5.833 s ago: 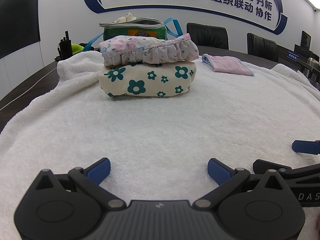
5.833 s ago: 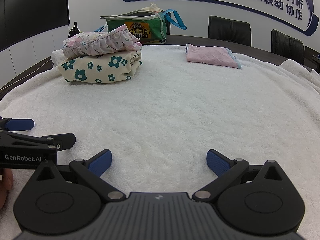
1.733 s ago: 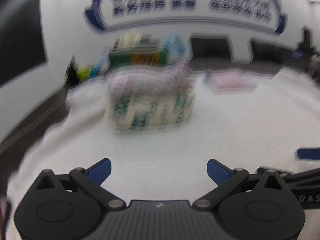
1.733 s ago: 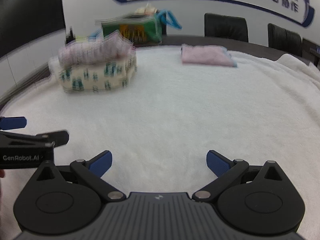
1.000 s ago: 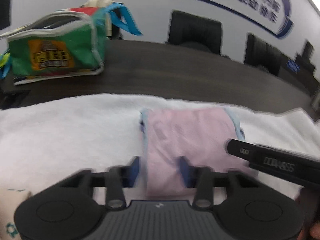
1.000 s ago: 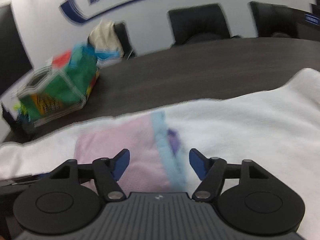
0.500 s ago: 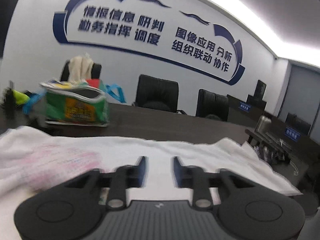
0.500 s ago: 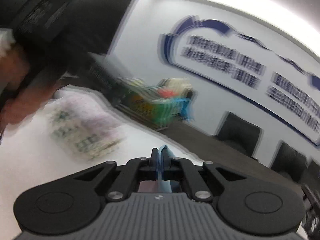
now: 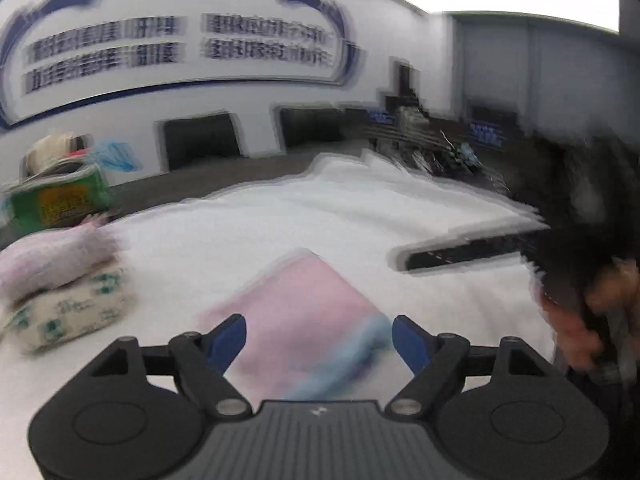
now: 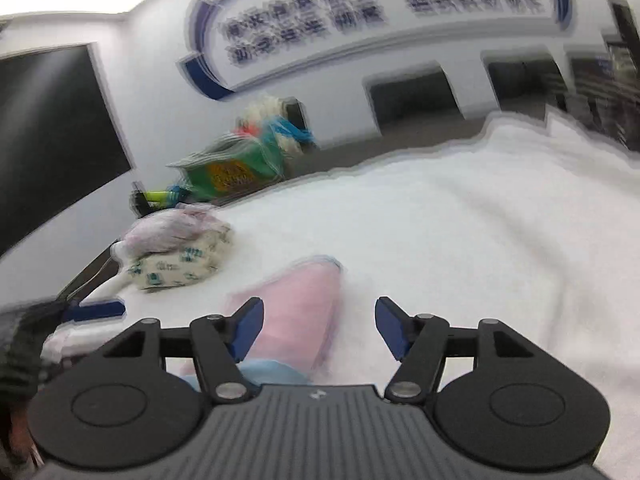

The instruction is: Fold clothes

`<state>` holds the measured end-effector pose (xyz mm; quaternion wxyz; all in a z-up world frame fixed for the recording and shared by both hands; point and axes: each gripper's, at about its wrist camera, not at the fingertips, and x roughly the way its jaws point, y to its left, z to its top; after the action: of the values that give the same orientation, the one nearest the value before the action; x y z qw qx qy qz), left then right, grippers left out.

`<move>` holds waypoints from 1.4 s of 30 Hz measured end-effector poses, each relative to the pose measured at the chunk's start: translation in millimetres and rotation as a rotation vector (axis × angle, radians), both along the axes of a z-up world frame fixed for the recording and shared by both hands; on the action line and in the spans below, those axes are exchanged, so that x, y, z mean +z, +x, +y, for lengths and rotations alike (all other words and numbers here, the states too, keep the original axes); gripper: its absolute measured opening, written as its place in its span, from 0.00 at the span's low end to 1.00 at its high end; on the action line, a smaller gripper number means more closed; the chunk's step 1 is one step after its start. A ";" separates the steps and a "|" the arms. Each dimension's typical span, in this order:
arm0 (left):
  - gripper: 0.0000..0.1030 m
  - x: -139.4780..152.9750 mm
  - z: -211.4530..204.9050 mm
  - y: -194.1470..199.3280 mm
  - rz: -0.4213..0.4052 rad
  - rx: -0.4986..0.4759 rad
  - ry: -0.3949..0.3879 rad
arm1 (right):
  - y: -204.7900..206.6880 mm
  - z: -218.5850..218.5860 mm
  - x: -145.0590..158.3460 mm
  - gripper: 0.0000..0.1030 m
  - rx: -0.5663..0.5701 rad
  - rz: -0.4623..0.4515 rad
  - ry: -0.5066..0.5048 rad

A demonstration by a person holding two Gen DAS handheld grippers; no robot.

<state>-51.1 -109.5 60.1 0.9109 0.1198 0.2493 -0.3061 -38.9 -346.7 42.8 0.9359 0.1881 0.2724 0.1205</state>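
Note:
A folded pink garment with a light blue edge [image 9: 304, 320] lies on the white towel [image 9: 340, 216], close in front of both grippers. It also shows in the right wrist view [image 10: 296, 312]. My left gripper [image 9: 320, 340] is open, its jaws either side of the garment's near edge. My right gripper [image 10: 318, 328] is open and empty, with the garment under its left finger [image 10: 246, 328]. Both views are motion-blurred.
A stack of two folded garments, ruffled pink on floral cream [image 9: 60, 292], sits at the left [image 10: 180, 252]. A green bag [image 9: 60, 196] stands on the dark table behind. Black chairs [image 9: 200, 140] line the far wall. The other gripper and hand [image 9: 560, 280] are at right.
Both grippers were shut half a second ago, the right one on the blue-edged cloth; both are open now. The pink garment has come from the far side to lie close in front.

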 end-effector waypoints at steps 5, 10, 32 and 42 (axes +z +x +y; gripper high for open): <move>0.53 -2.5 26.5 -1.5 0.057 0.105 -0.103 | 59.1 8.5 -36.0 0.22 0.066 0.160 0.181; 0.64 35.0 153.6 -37.0 0.013 0.381 -0.300 | 23.1 103.6 23.0 0.14 0.318 -0.099 -0.178; 0.76 10.1 149.9 13.3 -0.064 0.327 0.110 | -9.1 200.5 -14.5 0.56 0.358 -0.075 -0.403; 0.03 -24.9 186.9 98.3 0.275 0.312 -0.015 | 46.9 182.4 -24.7 0.01 0.317 0.034 -0.416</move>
<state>47.1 77.5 35.2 0.9056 0.0301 0.3846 -0.1765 8.1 -164.3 18.1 0.9191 -0.0513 0.3332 0.2039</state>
